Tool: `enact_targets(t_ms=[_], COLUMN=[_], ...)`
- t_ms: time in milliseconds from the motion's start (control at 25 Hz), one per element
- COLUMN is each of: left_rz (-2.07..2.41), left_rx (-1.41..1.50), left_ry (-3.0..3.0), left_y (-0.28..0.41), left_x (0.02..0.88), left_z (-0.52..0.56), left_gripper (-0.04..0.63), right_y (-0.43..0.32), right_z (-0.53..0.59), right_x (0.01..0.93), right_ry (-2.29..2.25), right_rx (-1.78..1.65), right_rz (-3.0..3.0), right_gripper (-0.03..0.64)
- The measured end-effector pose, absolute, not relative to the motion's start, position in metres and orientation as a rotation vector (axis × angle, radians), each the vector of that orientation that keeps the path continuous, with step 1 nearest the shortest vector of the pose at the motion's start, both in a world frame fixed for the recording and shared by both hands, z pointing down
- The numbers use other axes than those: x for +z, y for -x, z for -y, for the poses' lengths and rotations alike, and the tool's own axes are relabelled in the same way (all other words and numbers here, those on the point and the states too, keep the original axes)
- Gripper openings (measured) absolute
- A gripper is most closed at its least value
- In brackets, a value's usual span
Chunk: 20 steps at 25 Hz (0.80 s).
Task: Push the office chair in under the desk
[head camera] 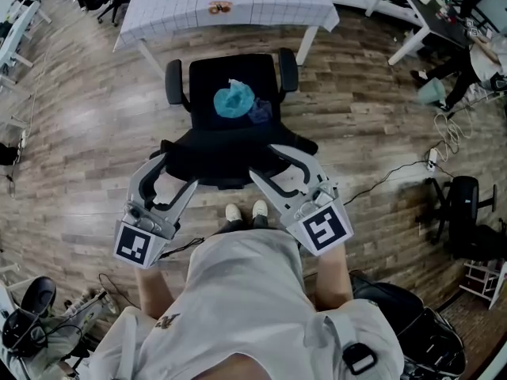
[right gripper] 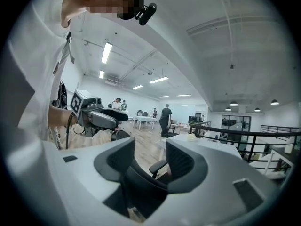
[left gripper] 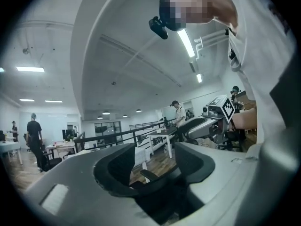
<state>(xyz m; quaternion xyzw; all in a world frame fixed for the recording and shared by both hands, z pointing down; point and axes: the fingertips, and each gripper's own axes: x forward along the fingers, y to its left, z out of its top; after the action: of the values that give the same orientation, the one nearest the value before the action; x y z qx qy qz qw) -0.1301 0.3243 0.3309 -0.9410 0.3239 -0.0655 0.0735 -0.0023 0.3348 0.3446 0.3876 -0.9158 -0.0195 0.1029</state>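
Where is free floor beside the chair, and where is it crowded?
Free: floor left of the chair, near the desk corner; floor right of it up to the cable. Crowded: the seat, under a blue bundle.

Rig appearance, noted off my three feeds.
Wearer: pale short-sleeved T-shirt [head camera: 238, 291] with a small dark emblem [head camera: 167, 321], a black buckle [head camera: 358, 359] on a strap at the right shoulder, white shoes [head camera: 245, 210], small black head camera [right gripper: 146, 13]. My left gripper [head camera: 176, 170] and right gripper [head camera: 265, 161]: light grey moulded shells, dark textured pads [left gripper: 115, 166], each backed by a marker cube [head camera: 325, 230] printed in black-and-white squares; a thin black cable [head camera: 186, 245] trails off the left one.
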Motion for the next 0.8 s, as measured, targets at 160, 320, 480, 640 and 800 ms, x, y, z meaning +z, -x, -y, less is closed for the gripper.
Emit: enact_targets(t_ms=[160, 320, 480, 640, 800], left_rz=[-0.925, -0.899, -0.874, -0.851, -0.844], left_rx=[-0.251, -0.309, -0.345, -0.386, -0.466], left_ry=[2.824, 2.821, 2.826, 2.837, 2.811], left_y=[0.127, 0.124, 0.119, 0.111, 0.103], left_x=[0.336, 0.342, 0.346, 0.354, 0.362], left_z=[-0.327, -0.333, -0.334, -0.334, -0.331], left_gripper=[0.327, 0.368, 0.399, 0.407, 0.410], right_y=[0.001, 0.000, 0.002, 0.004, 0.007], right_z=[-0.338, -0.345, -0.347, -0.347, -0.344], right_x=[0.347, 0.349, 0.355, 0.363, 0.371], right_ry=[-1.083, -1.007, -0.928, -0.865, -0.815], right_rx=[-0.063, -0.074, -0.075, -0.057, -0.075], right_rz=[2.716, 2.739, 2.757, 2.769, 2.755], right_gripper=[0.242, 0.292, 0.342, 0.382, 0.417])
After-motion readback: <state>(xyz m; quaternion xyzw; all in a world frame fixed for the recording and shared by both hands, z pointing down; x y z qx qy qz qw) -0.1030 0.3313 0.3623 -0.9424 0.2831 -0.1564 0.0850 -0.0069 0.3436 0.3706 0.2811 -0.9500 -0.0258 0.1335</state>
